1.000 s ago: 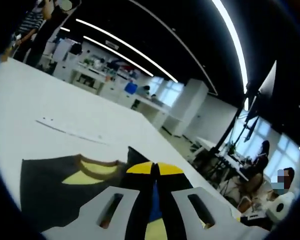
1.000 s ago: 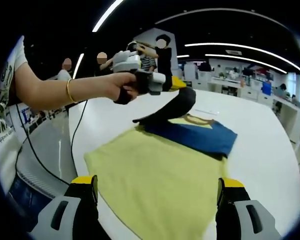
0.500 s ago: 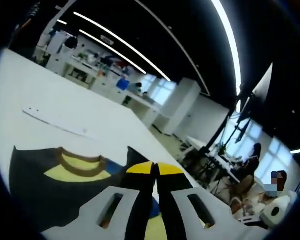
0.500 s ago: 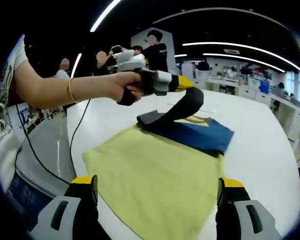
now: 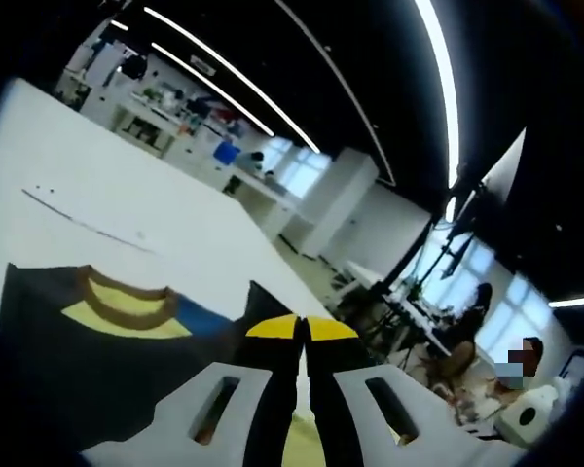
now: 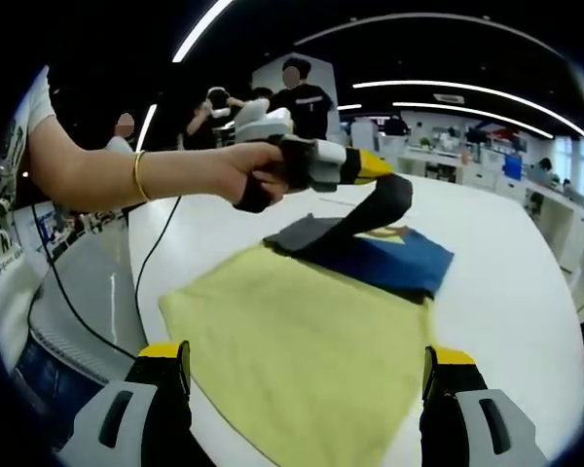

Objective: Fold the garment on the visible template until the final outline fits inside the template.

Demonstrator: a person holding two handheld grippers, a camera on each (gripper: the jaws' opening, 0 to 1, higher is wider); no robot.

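Observation:
The garment (image 6: pixel 302 331) lies flat on the white table (image 6: pixel 506 292): a wide pale yellow body with a navy upper part (image 6: pixel 394 258) and a dark sleeve (image 6: pixel 360 219). My left gripper (image 6: pixel 375 167), held in a person's hand, is shut on that sleeve and lifts it above the navy part. In the left gripper view the yellow-tipped left gripper (image 5: pixel 301 329) is pressed together on dark cloth, with the brown-trimmed neckline (image 5: pixel 122 297) to the left below. My right gripper (image 6: pixel 307 365) stands open at the garment's near edge, nothing between its fingers.
A thin line (image 5: pixel 83 226) is marked on the table beyond the collar. The person's arm (image 6: pixel 127 180) with a bracelet reaches in from the left, and a cable (image 6: pixel 146 263) hangs at the table's left edge. People and desks (image 6: pixel 467 161) stand behind.
My left gripper has carried the sleeve a little to the right over the navy part. The right gripper has stayed where it was, open.

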